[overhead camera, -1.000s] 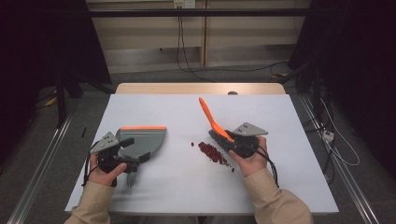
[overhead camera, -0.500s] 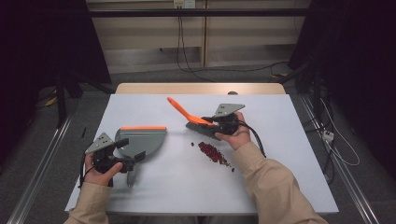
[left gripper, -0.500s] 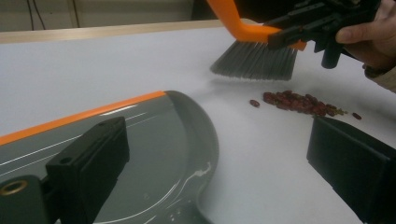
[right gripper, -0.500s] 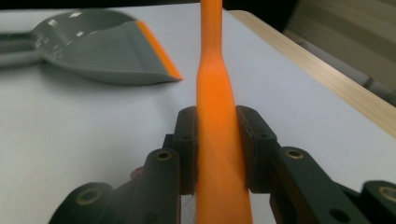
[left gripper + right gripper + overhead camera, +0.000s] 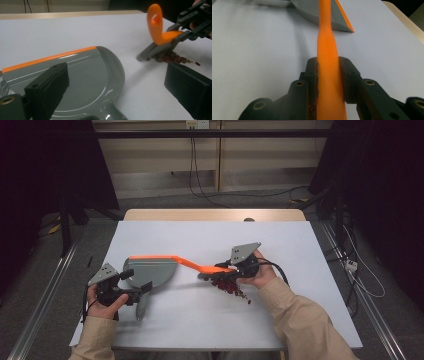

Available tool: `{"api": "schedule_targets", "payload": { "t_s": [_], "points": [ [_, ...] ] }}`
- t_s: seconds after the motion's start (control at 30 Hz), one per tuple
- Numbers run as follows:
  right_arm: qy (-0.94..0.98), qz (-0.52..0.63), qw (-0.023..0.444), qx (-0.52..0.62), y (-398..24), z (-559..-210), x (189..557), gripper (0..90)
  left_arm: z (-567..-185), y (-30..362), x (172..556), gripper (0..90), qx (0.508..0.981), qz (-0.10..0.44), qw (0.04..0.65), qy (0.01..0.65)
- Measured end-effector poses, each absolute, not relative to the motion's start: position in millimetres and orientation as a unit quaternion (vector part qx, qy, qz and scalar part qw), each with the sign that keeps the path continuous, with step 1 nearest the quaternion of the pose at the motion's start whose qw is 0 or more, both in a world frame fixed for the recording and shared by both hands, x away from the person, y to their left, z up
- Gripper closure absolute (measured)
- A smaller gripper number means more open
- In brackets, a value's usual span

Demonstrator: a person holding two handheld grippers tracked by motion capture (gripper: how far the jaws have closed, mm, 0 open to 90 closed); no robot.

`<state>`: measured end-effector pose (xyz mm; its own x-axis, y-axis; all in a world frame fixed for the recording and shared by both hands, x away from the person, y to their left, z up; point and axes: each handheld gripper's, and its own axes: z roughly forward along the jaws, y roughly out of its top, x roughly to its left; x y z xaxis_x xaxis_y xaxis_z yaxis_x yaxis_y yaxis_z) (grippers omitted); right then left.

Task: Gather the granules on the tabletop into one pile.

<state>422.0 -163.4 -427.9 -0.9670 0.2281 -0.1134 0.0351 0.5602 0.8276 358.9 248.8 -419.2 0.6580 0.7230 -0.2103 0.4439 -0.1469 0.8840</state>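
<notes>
Right tongs [image 5: 328, 82] clamped on orange-handled grey brush [image 5: 200, 268], bristles touching dark red bean pile [image 5: 227, 286] mid-table. Left tongs [image 5: 131, 285] gripping handle of grey plastic dustpan with orange lip [image 5: 150, 270], well apart from pile. Best swept low, short strokes toward lip; pan kept flat on white table [image 5: 300, 250].

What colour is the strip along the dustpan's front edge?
Orange, against the grey dustpan pan. The strip shows best in the left gripper view.

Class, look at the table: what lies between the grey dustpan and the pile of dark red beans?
Bare white table separates dustpan from beans; the brush handle passes above it. The high view shows it.
</notes>
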Motion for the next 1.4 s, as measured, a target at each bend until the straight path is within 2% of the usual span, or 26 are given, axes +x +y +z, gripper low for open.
{"api": "schedule_targets", "payload": {
  "t_s": [0.33, 0.63, 0.83, 1.0, 1.3, 1.4],
  "points": [
    [0.864, 0.483, 0.110, 0.088, -174, -423, 403, 71.7, -418, 245, 358, 5.6, 0.748, 0.133, 0.523, 0.385],
    [0.843, 0.498, 0.127, 0.160, -196, -411, 399, 71.6, -418, 243, 359, 5.6, 0.755, 0.126, 0.525, 0.373],
    [0.809, 0.491, 0.176, 0.271, -220, -415, 386, 71.6, -418, 242, 358, 5.6, 0.760, 0.122, 0.525, 0.363],
    [0.835, 0.452, 0.192, 0.248, -217, -425, 393, 71.6, -418, 241, 357, 5.6, 0.762, 0.118, 0.524, 0.361],
    [0.851, 0.460, 0.160, 0.197, -202, -426, 380, 71.7, -419, 248, 351, 5.7, 0.766, 0.118, 0.513, 0.369],
    [0.852, 0.459, 0.167, 0.191, -202, -425, 373, 71.6, -418, 249, 347, 5.9, 0.769, 0.118, 0.505, 0.373]
  ]
}}
